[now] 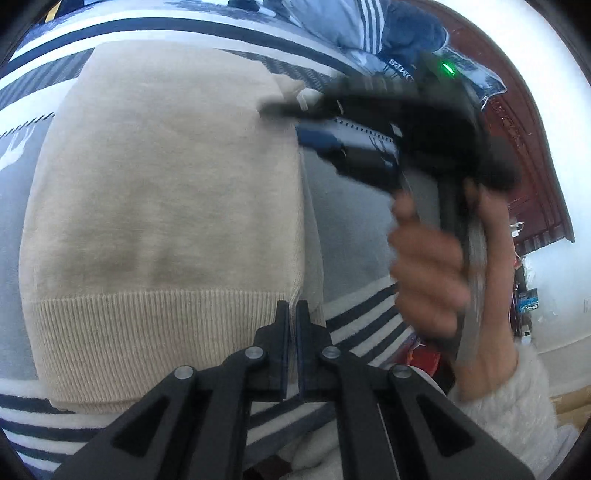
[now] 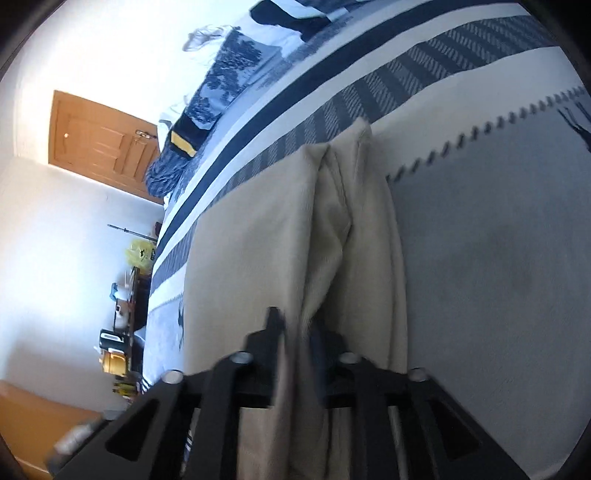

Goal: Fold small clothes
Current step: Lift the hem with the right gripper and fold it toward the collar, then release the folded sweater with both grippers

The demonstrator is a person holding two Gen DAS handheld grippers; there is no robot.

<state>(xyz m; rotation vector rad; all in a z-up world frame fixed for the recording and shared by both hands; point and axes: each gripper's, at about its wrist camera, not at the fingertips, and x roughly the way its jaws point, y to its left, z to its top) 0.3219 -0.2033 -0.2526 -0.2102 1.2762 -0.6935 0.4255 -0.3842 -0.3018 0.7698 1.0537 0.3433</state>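
Observation:
A beige knit sweater (image 1: 166,184) lies folded flat on a striped grey and white bedspread (image 1: 351,221). My left gripper (image 1: 293,306) is shut on the right end of its ribbed hem, with the cloth edge pinched between the pads. My right gripper (image 1: 291,123), held by a hand (image 1: 424,273), hovers blurred at the sweater's far right corner with its fingers apart. In the right wrist view the right gripper (image 2: 295,328) stands open, and a loose fold of the sweater (image 2: 251,258) runs between its fingers.
A pile of blue and striped clothes (image 1: 369,29) sits at the far end of the bed by a dark wooden headboard (image 1: 528,166). Patterned bedding (image 2: 229,74), a wooden door (image 2: 99,144) and a cluttered shelf (image 2: 122,332) lie beyond the bed's edge.

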